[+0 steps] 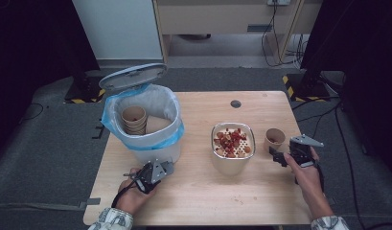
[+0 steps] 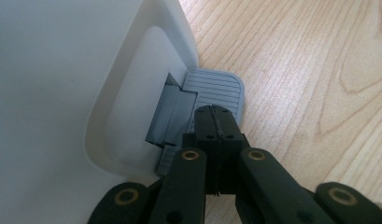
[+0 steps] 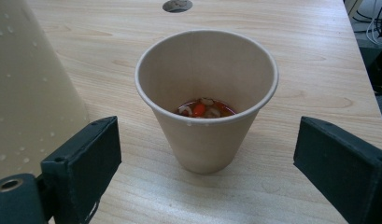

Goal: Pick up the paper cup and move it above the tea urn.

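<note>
My left gripper (image 2: 215, 117) is shut with nothing between its jaws, and its closed tips rest on the grey ribbed pedal (image 2: 216, 86) at the foot of the white bin (image 2: 62, 93). In the high view the left gripper (image 1: 155, 170) sits at the bin's front base, and the bin's lid (image 1: 133, 75) stands raised. My right gripper (image 3: 207, 140) is open, its jaws wide on either side of a paper cup (image 3: 205, 135) without touching it. The cup stands upright on the table and holds a little red liquid with bits in it. From above, the right gripper (image 1: 280, 153) is just in front of the cup (image 1: 274, 138).
The bin (image 1: 143, 120) has a blue bag liner and holds stacked paper cups (image 1: 134, 120). A metal container with a perforated strainer (image 1: 233, 143) holding red and brown bits stands left of the cup. A cable hole (image 1: 236, 103) marks the wooden table (image 1: 208, 191) at the back.
</note>
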`<state>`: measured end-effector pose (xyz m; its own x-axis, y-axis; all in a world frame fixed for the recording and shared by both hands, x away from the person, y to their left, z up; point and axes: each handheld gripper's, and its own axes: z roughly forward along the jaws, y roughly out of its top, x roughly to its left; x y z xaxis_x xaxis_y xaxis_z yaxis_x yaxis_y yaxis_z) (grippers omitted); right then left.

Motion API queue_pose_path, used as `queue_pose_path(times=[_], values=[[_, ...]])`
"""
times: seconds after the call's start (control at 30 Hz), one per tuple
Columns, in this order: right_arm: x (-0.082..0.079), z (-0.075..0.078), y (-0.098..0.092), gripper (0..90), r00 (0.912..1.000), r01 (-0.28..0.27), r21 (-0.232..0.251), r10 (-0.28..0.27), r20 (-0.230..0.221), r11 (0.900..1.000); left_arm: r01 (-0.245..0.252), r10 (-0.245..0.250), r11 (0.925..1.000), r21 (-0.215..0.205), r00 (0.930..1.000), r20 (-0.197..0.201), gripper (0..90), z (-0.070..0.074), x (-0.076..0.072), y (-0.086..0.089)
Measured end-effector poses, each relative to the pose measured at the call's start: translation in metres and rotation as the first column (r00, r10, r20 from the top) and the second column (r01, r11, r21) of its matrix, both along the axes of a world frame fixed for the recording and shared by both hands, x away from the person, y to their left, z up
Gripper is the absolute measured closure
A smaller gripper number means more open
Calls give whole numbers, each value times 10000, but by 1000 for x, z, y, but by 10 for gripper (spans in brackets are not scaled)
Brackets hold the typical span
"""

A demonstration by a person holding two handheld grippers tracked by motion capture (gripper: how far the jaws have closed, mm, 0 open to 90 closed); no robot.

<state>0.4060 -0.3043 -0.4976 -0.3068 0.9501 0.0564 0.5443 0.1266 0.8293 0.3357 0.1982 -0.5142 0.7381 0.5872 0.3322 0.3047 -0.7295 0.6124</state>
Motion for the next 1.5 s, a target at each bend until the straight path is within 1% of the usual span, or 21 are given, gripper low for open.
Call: queue_pose_path(times=[0.13,0.2,0.27,0.3,0.33,0.37,0.47,0.5,0.57,0.67,0.7,0.77,0.83,0.93,1.0,1.13,1.23,1.33,1.37,1.47,1.5], values=[[3,-3,3,77,10000,-9,34,9,-17,10000,2,-2,10000,4,10000,8,896,0,0,0],[5,-4,5,77,10000,42,45,-42,71,10000,8,-8,10000,13,10000,20,896,0,0,0],[8,-7,7,76,9999,120,20,-120,108,9999,6,-6,10000,14,10000,18,896,0,0,0],[10,-9,9,76,9995,289,59,-290,157,9996,12,-12,10000,10,10000,29,896,0,0,0],[10,-9,9,76,9995,289,59,-290,157,9996,12,-12,10000,10,10000,29,896,0,0,0],[14,-10,11,76,9985,490,112,-493,253,9987,6,-6,10000,15,10000,17,896,0,0,0],[18,-12,11,76,9981,564,110,-567,224,9983,11,-11,10000,14,10000,18,896,0,0,0],[20,-12,12,76,9979,597,23,-598,235,9982,17,-17,10000,1,10000,26,896,0,0,0],[24,-13,14,74,9974,644,108,-647,328,9979,18,-18,10000,-3,10000,32,896,0,0,0],[27,-14,17,71,9967,726,48,-727,371,9973,21,-21,10000,-3,10000,35,896,0,0,0],[30,-14,18,71,9949,878,72,-880,488,9961,20,-20,10000,-2,10000,35,896,0,0,0],[32,-14,19,72,9941,949,181,-957,511,9953,24,-24,10000,6,10000,43,896,0,0,0],[34,-16,18,77,9939,952,275,-966,540,9951,30,-30,10000,-2,10000,41,896,0,0,0],[36,-18,18,82,9932,1015,284,-1030,549,9944,31,-31,10000,-2,10000,42,896,0,0,0],[38,-20,17,84,9938,982,376,-1000,489,9945,31,-31,10000,-4,10000,45,896,0,0,0],[40,-22,18,102,9935,953,472,-980,584,9943,35,-35,10000,5,10000,48,896,0,0,0],[41,-24,19,121,9929,933,369,-957,702,9950,33,-33,10000,17,10000,50,896,0,0,0],[41,-25,19,176,9919,905,238,-923,878,9956,35,-35,10000,16,10000,47,896,0,0,0],[40,-24,19,209,9903,900,160,-912,1053,9958,37,-37,10000,15,10000,50,896,0,0,0],[40,-24,20,218,9896,874,111,-881,1139,9961,36,-36,10000,12,10000,47,896,0,0,0],[40,-25,19,228,9893,822,9,-817,1206,9966,37,-37,10000,14,10000,47,896,0,0,0]])
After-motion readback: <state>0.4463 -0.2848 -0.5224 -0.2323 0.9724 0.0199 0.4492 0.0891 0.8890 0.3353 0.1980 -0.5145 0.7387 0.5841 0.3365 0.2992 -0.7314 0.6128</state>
